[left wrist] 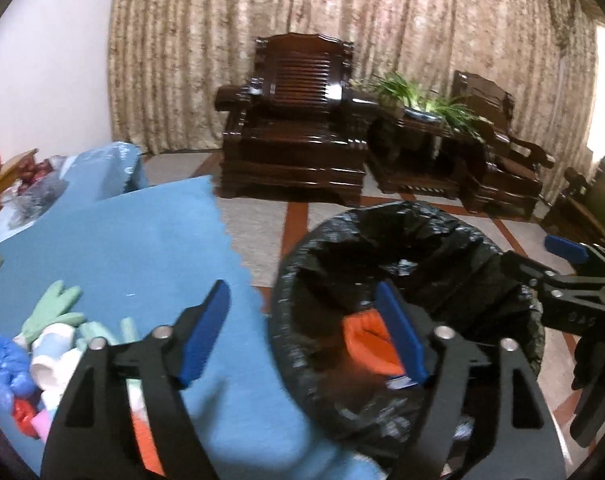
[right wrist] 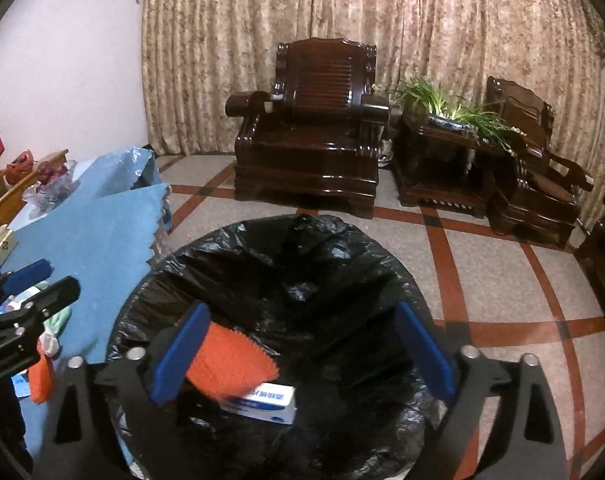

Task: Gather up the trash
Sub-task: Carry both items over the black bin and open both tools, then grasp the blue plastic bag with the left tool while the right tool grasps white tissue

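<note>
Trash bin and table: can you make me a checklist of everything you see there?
Surface: blue cloth covers the table beside the bin.
Job's things: black-lined trash bin on the floor; orange cloth and white box inside it.
Clutter: green glove, blue bag, cups and scraps piled on the cloth.
Grippers: left gripper jaws open, straddling the bin's rim; right gripper jaws open above the bin; nothing pinched.
Cables: nothing seen.
Surroundings: dark wooden armchair, potted plant, curtain, tiled floor.
</note>
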Motion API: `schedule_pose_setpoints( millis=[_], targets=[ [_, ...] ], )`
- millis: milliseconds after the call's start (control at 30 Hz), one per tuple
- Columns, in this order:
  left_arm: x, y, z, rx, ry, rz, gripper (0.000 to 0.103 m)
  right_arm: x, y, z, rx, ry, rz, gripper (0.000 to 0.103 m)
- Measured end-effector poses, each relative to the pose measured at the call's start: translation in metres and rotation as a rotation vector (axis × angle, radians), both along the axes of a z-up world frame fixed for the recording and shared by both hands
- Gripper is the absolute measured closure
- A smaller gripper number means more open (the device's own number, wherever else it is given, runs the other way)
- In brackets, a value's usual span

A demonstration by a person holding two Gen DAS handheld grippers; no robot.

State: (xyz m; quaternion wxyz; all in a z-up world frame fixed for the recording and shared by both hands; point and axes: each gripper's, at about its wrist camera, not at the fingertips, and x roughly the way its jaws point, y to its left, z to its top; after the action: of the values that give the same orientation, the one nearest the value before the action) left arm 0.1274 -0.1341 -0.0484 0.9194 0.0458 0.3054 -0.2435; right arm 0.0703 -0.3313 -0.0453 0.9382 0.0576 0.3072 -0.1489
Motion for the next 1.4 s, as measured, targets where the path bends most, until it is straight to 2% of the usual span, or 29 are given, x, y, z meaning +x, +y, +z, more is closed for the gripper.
schedule_pose_setpoints(
  millis=[133,433,767,1000,1167,1233,1400],
  targets=[
    [-0.004,0.039,0.006,0.011,-0.024,0.070,0.017,0.003,0.015,0.003,0.011,-0.015,0.040,0.006],
    [-0.020,0.130,0.023,0.043,-0.073,0.252,0.015,0.016,0.076,0.007,0.027,-0.048,0.166,0.006],
    [-0.035,0.216,0.024,0.069,-0.098,0.432,0.015,0.035,0.164,0.004,0.032,-0.078,0.345,0.006],
    [-0.040,0.252,0.012,0.068,-0.083,0.516,0.015,0.050,0.212,-0.014,0.020,-0.049,0.448,0.007],
    [-0.040,0.272,-0.011,0.079,-0.031,0.562,0.015,0.057,0.240,-0.032,0.019,-0.004,0.506,0.015],
    [-0.042,0.274,-0.019,0.093,-0.024,0.569,0.015,0.057,0.248,-0.039,0.020,0.012,0.528,0.023],
    [-0.046,0.284,-0.035,0.101,0.004,0.586,0.015,0.054,0.280,-0.053,0.027,0.045,0.612,0.028]
  ],
)
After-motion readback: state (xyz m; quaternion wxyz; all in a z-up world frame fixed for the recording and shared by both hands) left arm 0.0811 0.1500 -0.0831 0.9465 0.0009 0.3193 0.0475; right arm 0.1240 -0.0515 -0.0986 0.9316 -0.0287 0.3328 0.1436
